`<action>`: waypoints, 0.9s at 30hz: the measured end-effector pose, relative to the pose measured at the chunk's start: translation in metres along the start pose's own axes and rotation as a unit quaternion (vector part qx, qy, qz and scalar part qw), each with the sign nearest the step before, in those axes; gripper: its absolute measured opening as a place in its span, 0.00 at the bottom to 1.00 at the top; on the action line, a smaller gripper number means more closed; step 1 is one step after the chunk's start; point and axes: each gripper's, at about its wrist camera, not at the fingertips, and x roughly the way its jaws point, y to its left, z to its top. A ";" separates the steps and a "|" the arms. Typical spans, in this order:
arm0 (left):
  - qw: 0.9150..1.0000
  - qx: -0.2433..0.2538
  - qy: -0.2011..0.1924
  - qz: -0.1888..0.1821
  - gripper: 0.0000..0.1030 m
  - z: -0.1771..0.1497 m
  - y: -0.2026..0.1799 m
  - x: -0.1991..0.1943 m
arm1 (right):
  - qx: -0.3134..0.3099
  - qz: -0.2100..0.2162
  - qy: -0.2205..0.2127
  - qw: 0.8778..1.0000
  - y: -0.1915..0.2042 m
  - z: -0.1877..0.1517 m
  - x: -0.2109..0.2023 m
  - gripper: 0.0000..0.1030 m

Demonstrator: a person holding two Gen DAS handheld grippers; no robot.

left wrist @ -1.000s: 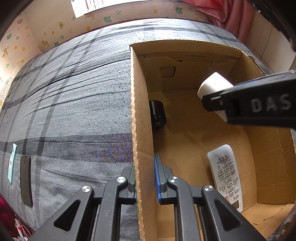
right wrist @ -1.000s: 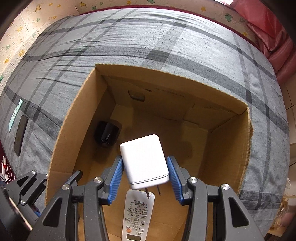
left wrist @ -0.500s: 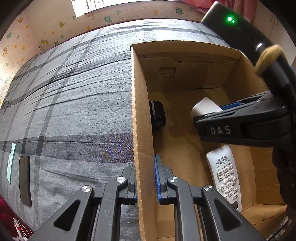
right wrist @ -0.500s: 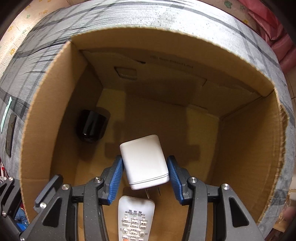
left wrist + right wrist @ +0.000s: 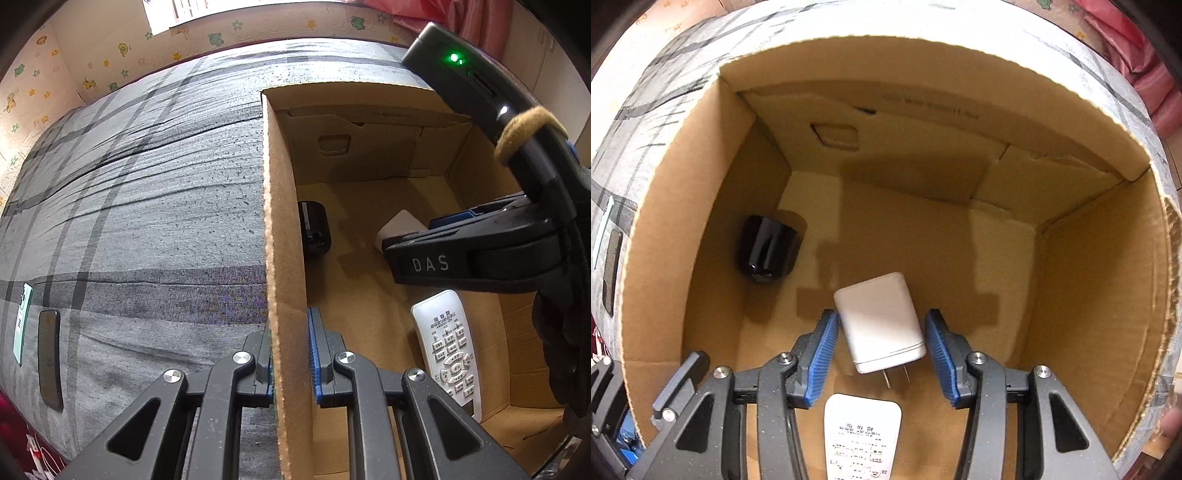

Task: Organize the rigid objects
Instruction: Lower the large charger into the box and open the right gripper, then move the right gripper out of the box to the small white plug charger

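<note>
An open cardboard box (image 5: 284, 221) stands on a grey plaid bed. My left gripper (image 5: 290, 332) is shut on the box's left wall, one pad on each side. My right gripper (image 5: 882, 314) points down inside the box (image 5: 683, 221), shut on a white plug charger (image 5: 879, 321). The charger hangs tilted between the blue pads, prongs toward the camera, just above the box floor. In the left wrist view only a corner of the charger (image 5: 400, 229) shows past the right gripper's black finger (image 5: 461, 258). A black cylinder (image 5: 768, 247) lies by the left wall. A white remote (image 5: 862, 435) lies at the near side.
The bed cover (image 5: 147, 203) spreads left of the box. A dark phone (image 5: 50, 362) and a mint-green flat item (image 5: 22, 328) lie near the bed's left edge. The remote (image 5: 447, 350) and the black cylinder (image 5: 314, 229) take up part of the box floor.
My right gripper has sunk from above the box rim to deep inside it, carrying the charger, which now sits tilted between the pads. The left gripper has not moved.
</note>
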 end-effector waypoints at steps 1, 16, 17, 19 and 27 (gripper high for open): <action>1.000 0.001 0.000 0.001 0.14 0.000 0.000 0.000 | 0.000 0.001 -0.001 1.000 0.000 0.000 -0.002 0.52; 1.000 0.002 -0.003 0.003 0.14 -0.001 -0.001 -0.001 | 0.016 0.012 -0.062 0.998 -0.020 -0.008 -0.064 0.54; 1.000 0.003 -0.003 0.003 0.14 -0.001 -0.002 -0.001 | 0.017 0.006 -0.065 0.998 -0.019 -0.009 -0.068 0.54; 1.000 0.003 -0.003 0.004 0.14 -0.001 -0.002 -0.001 | 0.019 0.007 -0.072 0.997 -0.018 -0.012 -0.076 0.54; 1.000 0.005 -0.002 0.005 0.14 -0.001 -0.003 -0.001 | 0.021 -0.003 -0.096 0.995 -0.027 -0.024 -0.119 0.55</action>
